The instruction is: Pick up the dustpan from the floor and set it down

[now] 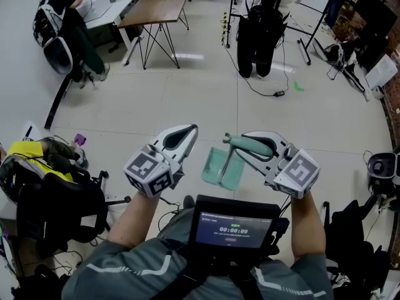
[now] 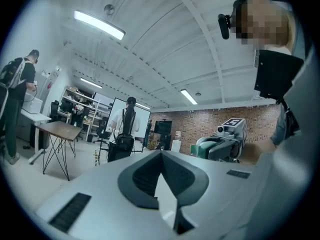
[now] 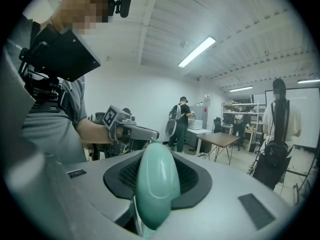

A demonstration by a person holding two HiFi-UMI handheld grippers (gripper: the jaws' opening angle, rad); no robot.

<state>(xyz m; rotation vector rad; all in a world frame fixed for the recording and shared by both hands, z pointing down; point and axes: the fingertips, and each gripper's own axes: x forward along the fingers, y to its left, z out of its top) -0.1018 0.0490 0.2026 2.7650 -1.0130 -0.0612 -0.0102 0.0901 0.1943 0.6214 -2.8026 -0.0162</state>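
Observation:
A mint-green dustpan (image 1: 222, 167) hangs in the air in front of me, its flat pan down and tilted over the floor. My right gripper (image 1: 240, 141) is shut on the dustpan's rounded handle (image 1: 253, 145). In the right gripper view the handle (image 3: 157, 189) fills the space between the dark pads (image 3: 192, 176), and the pan is hidden below. My left gripper (image 1: 189, 132) is level beside the dustpan, to its left and apart from it. Its jaws meet at the tips in the left gripper view (image 2: 161, 154), with nothing between them. The right gripper (image 2: 222, 144) shows there too.
A wooden table (image 1: 156, 5) stands far ahead on the pale floor. A person in black (image 1: 256, 30) stands near a stand with cables. Another person sits at the far left (image 1: 62, 24). An office chair with bags (image 1: 56, 199) is close on my left, and gear (image 1: 381, 167) on my right.

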